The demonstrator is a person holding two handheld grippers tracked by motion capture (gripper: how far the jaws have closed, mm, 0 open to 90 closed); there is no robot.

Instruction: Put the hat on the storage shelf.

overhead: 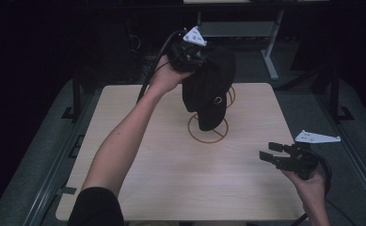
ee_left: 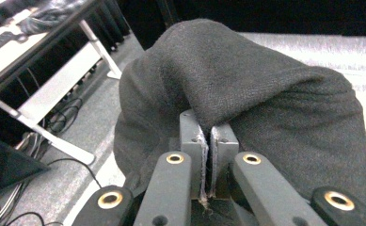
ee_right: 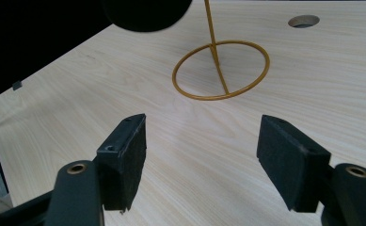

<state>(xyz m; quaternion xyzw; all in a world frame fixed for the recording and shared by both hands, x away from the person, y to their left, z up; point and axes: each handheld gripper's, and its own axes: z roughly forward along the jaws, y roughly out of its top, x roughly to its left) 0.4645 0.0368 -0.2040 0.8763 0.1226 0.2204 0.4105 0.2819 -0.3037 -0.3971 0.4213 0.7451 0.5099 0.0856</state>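
Note:
A black fabric cap (overhead: 209, 89) hangs over the far middle of the table, and my left gripper (overhead: 190, 56) is shut on a fold at its top. In the left gripper view the jaws (ee_left: 208, 125) pinch the dark cloth (ee_left: 246, 84) between them. Below the cap stands a gold wire stand with a ring base (overhead: 208, 142) and an upper loop (overhead: 231, 96) beside the cap. Whether the cap touches the stand I cannot tell. My right gripper (overhead: 270, 151) is held open at the right front, with nothing between its pads (ee_right: 202, 150), facing the stand's ring (ee_right: 204, 98) and the cap's lower edge (ee_right: 145, 14).
The light wooden table (overhead: 171, 179) has a round hole (ee_right: 303, 20) near its far side. Behind it stands a desk with white legs (overhead: 270, 52), with cables on the floor (ee_left: 67, 122). The surroundings are dark.

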